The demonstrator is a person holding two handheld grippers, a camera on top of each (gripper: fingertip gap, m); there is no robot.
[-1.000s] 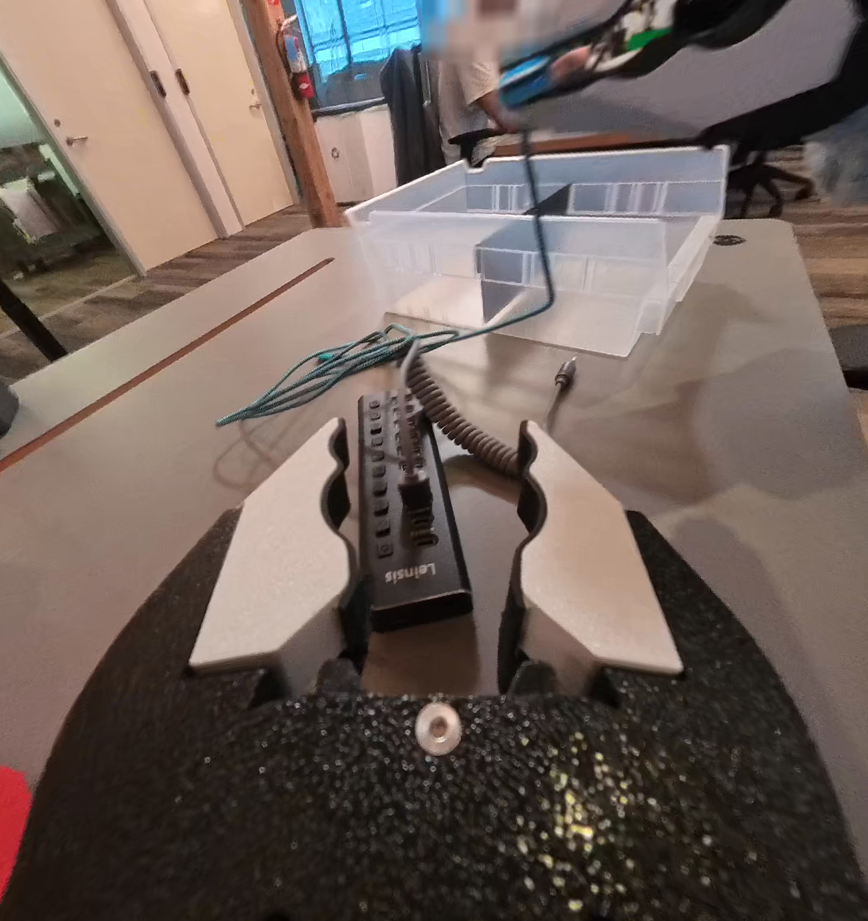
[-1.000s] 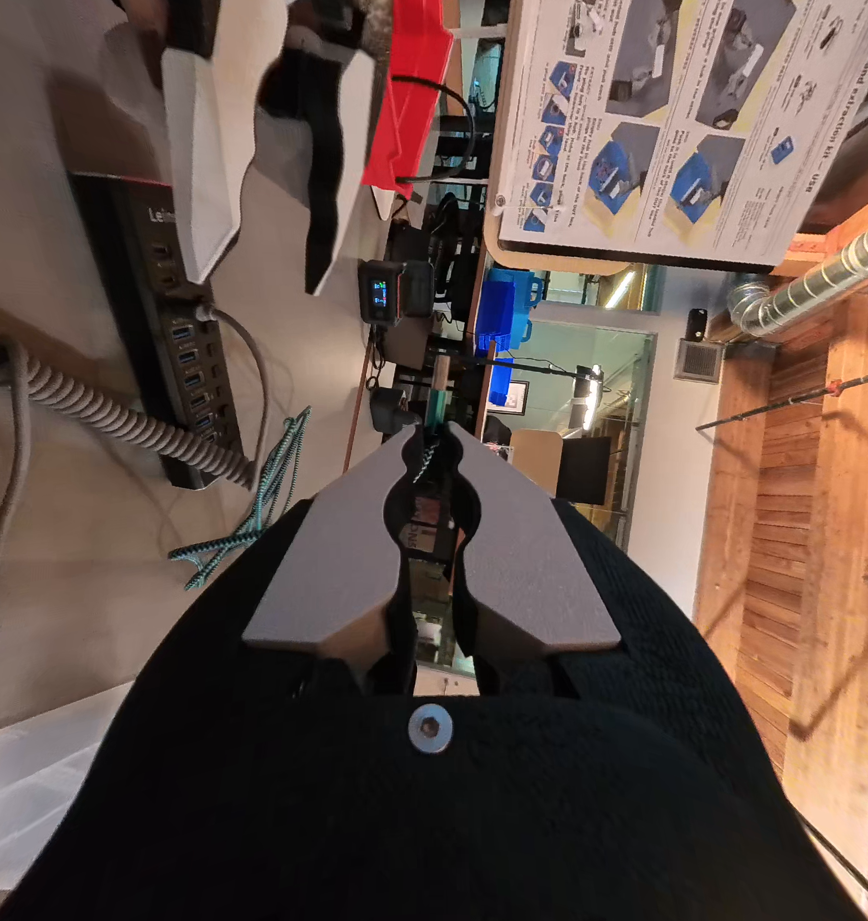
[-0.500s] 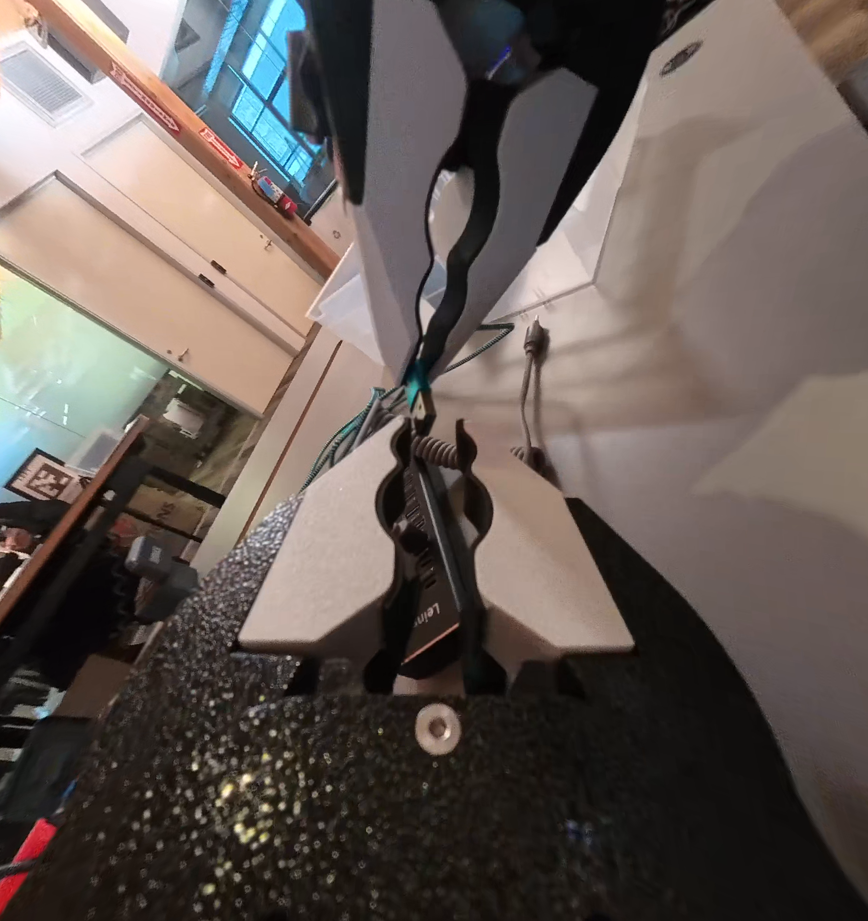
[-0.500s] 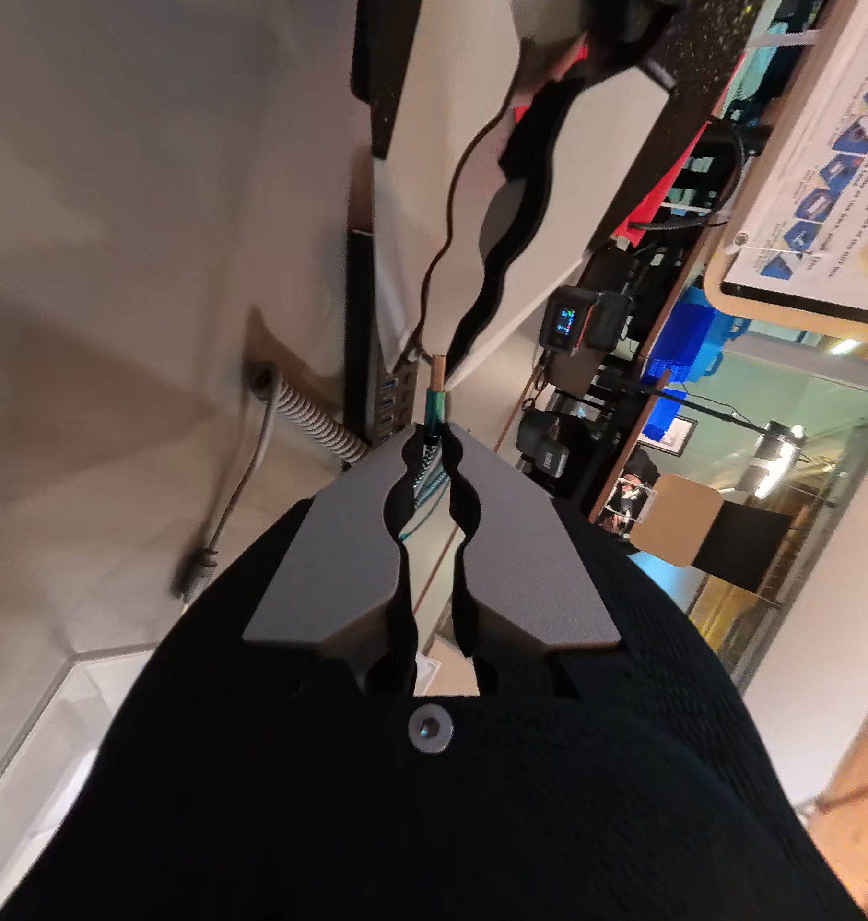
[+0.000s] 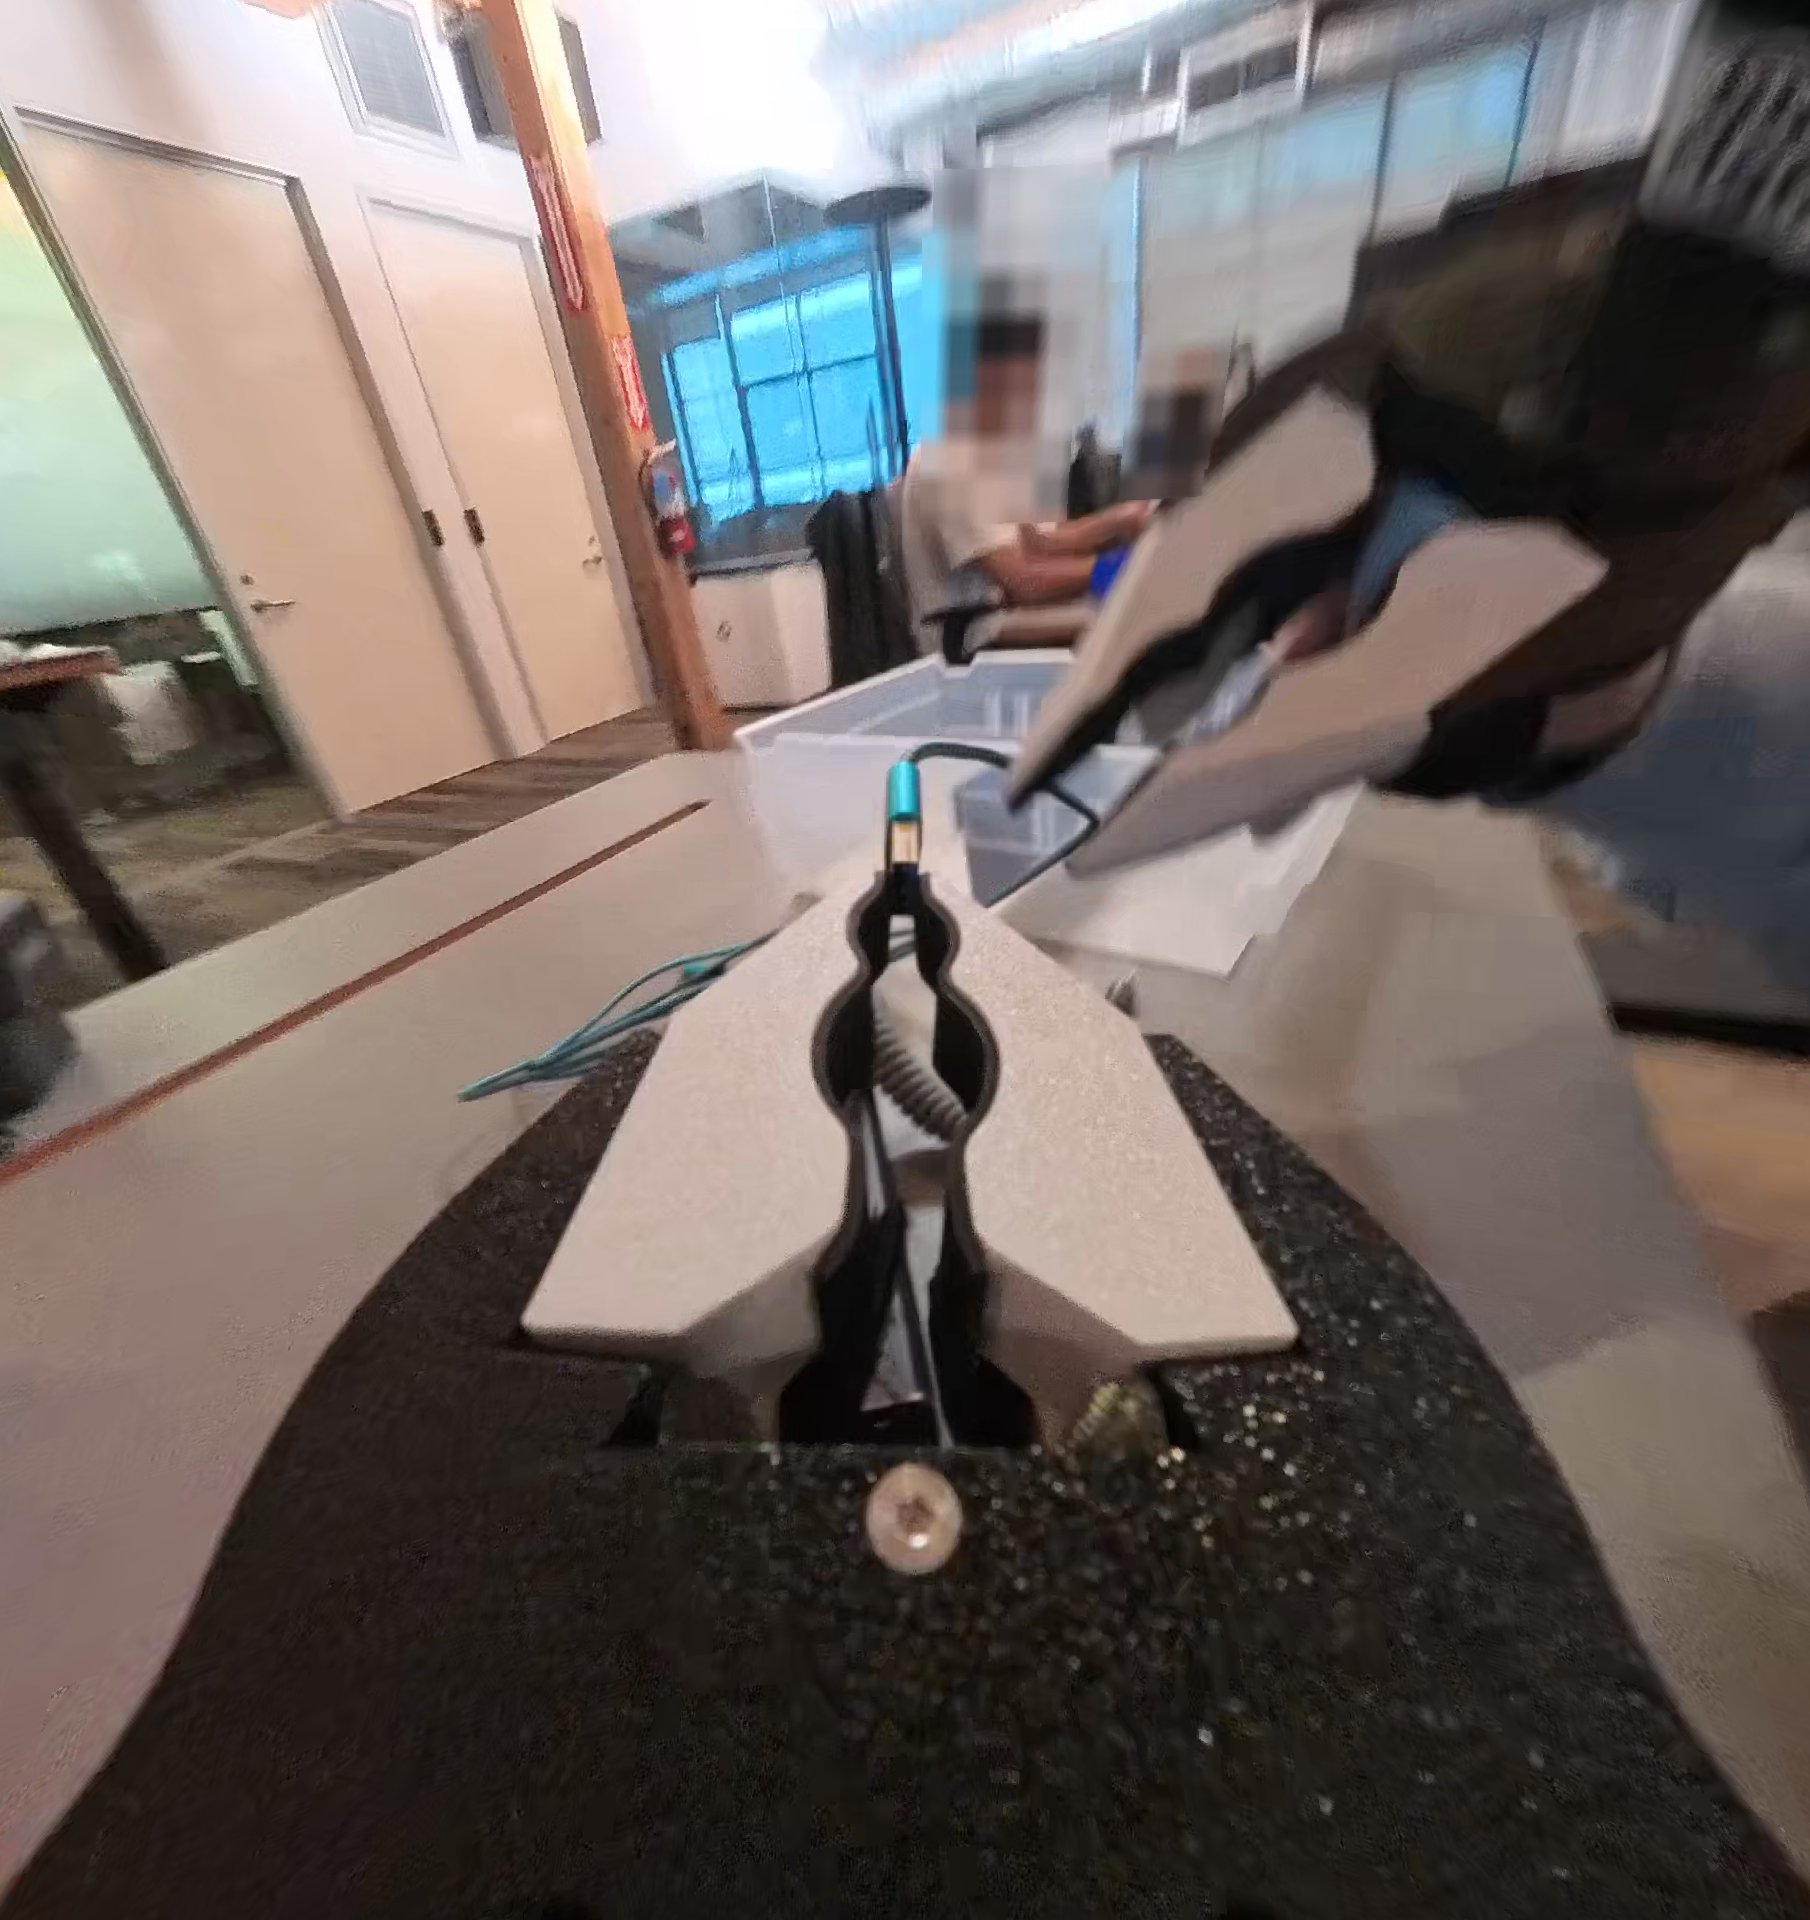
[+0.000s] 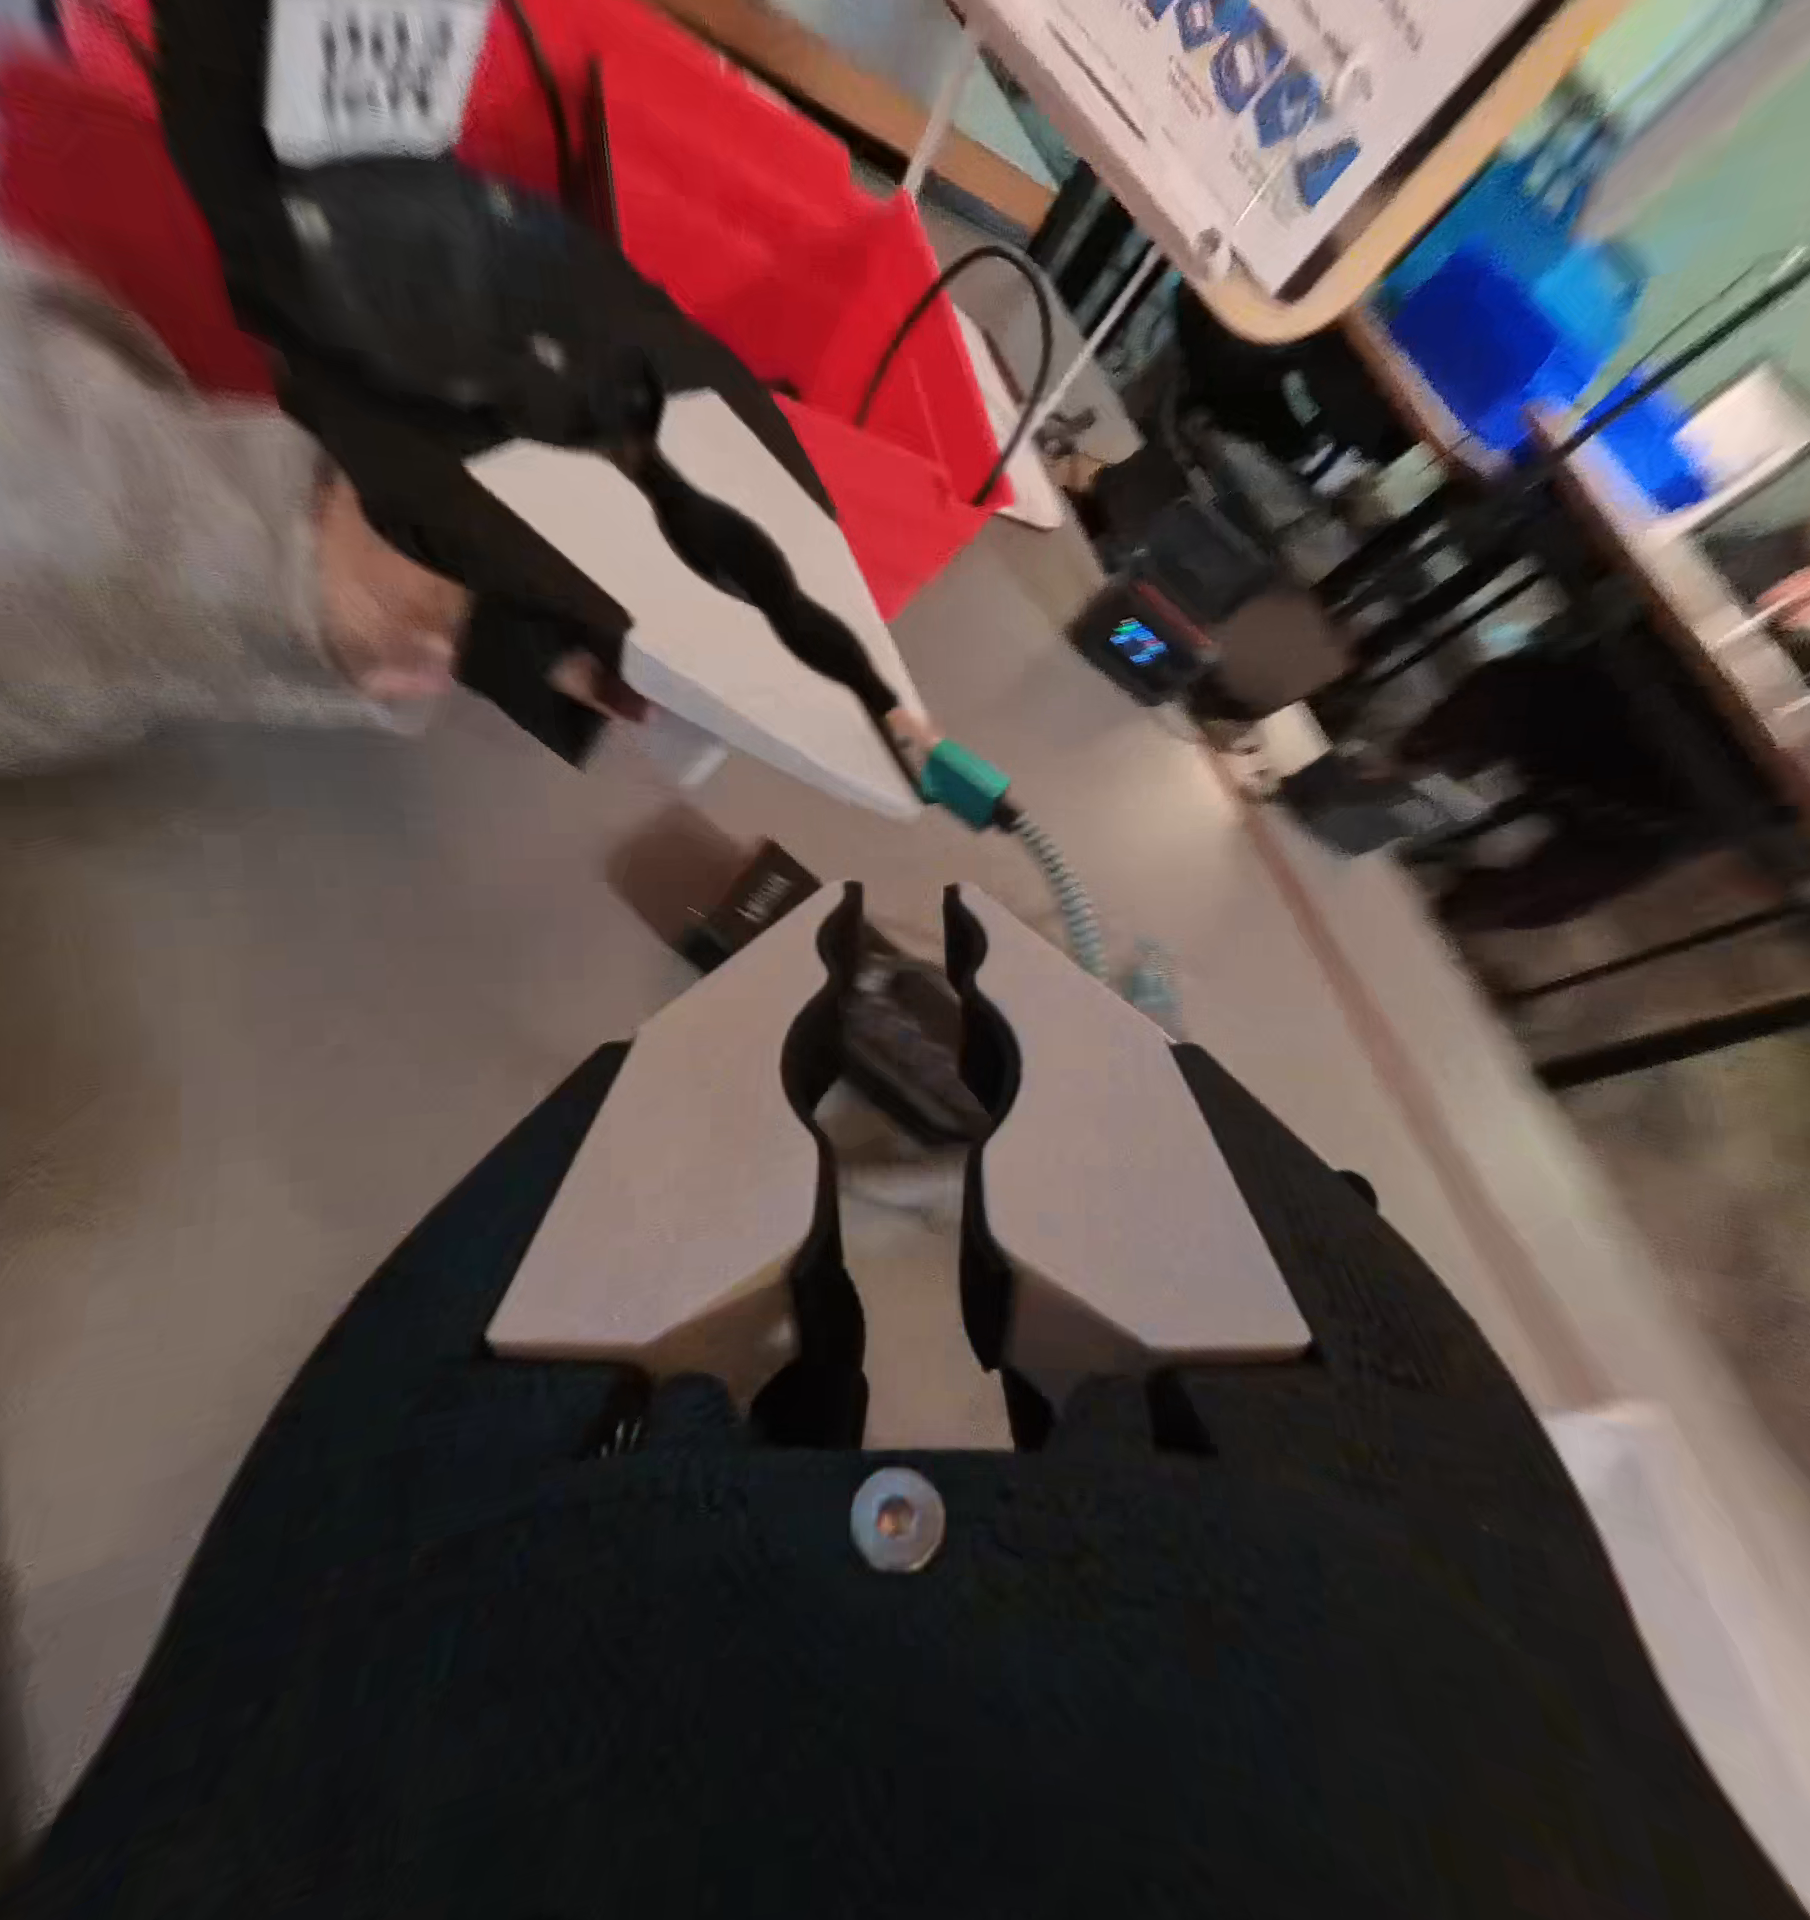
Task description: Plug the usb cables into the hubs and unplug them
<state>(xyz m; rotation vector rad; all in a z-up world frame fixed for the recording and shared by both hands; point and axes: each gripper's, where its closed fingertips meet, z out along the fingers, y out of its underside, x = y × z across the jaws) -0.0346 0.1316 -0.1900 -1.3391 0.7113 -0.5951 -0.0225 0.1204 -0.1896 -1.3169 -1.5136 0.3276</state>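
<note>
Left gripper [image 5: 901,902] closed, teal plug [image 5: 903,816] apparently pinched at its tips, though blurred. Line up squarely over a port of the black hub [image 6: 753,904] lying on the table [image 5: 257,1247], then push straight, without twisting. Clear bin [image 5: 859,717] beyond: nothing visible inside. Right gripper [image 5: 1052,831] parted, holding nothing. Red bin [image 6: 735,208]: contents hidden
</note>
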